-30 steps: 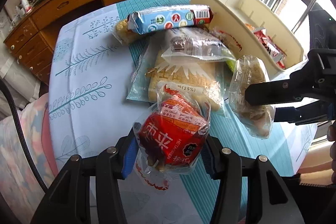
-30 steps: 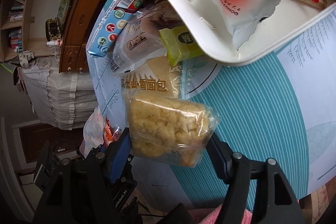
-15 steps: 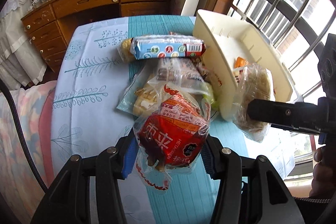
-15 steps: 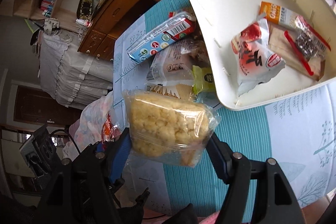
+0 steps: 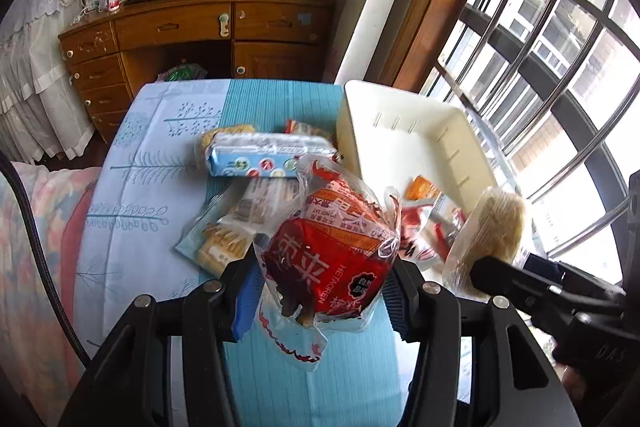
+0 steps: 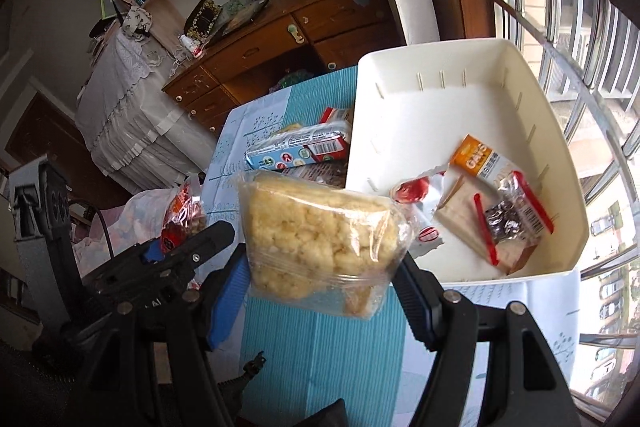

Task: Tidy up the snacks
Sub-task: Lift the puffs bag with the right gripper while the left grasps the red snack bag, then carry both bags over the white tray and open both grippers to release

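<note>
My left gripper is shut on a red snack bag in clear wrap, held up above the table. My right gripper is shut on a clear bag of yellow puffed cake; that bag also shows in the left wrist view at the right. A cream plastic bin stands on the table by the window and holds several packets, among them an orange one. The same bin lies beyond my left gripper. A blue biscuit pack and other snacks lie left of the bin.
The table has a teal and pale blue cloth. A wooden desk with drawers stands behind it. A barred window runs along the right. Bedding with a floral print lies at the left.
Both grippers have risen with their bags and rolled, so the views now look down from higher up. The bin has come fully into view, more upright in the right wrist view.
</note>
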A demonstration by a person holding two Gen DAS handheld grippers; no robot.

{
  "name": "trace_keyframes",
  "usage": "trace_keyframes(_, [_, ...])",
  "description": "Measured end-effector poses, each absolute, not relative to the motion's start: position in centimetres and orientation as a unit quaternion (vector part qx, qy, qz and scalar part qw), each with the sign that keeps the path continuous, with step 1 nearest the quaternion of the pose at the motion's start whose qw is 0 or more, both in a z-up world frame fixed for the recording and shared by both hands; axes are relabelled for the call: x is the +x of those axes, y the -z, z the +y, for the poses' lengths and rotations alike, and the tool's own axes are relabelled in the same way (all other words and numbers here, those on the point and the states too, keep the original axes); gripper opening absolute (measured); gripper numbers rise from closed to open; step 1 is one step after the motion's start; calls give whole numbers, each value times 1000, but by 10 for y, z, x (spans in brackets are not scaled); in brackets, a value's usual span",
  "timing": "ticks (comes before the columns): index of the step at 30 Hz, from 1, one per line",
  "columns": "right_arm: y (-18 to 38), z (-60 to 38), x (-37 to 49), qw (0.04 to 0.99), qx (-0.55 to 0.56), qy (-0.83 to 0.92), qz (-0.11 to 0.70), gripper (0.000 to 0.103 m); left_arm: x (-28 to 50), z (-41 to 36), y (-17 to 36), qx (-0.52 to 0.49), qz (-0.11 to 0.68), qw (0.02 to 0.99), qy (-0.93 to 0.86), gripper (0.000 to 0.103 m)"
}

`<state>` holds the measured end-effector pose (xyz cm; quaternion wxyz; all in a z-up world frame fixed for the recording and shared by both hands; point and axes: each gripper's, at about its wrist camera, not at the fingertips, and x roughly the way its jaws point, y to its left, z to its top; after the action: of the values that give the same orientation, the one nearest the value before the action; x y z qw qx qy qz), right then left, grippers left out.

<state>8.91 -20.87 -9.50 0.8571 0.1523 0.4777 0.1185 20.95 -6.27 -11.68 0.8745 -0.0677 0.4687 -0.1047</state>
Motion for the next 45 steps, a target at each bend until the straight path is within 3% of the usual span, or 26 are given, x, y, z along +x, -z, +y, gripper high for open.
trace_keyframes(14, [76, -264, 87, 894, 81, -103, 427, 70, 242, -135, 89, -81, 436, 889, 115, 51])
trace_keyframes(32, [88, -311, 103, 891, 74, -75, 441, 71, 307, -198, 82, -76, 435, 885, 150, 52])
trace_keyframes(37, [89, -315, 105, 890, 78, -72, 443, 72, 313, -208, 88, -60, 457, 871, 166, 63])
trace_keyframes(41, [93, -317, 106, 885, 90, -71, 452, 77, 307, -210, 85, -56, 453, 874, 163, 83])
trace_keyframes(45, [92, -316, 106, 886, 88, -71, 450, 81, 302, -206, 83, -57, 454, 876, 155, 83])
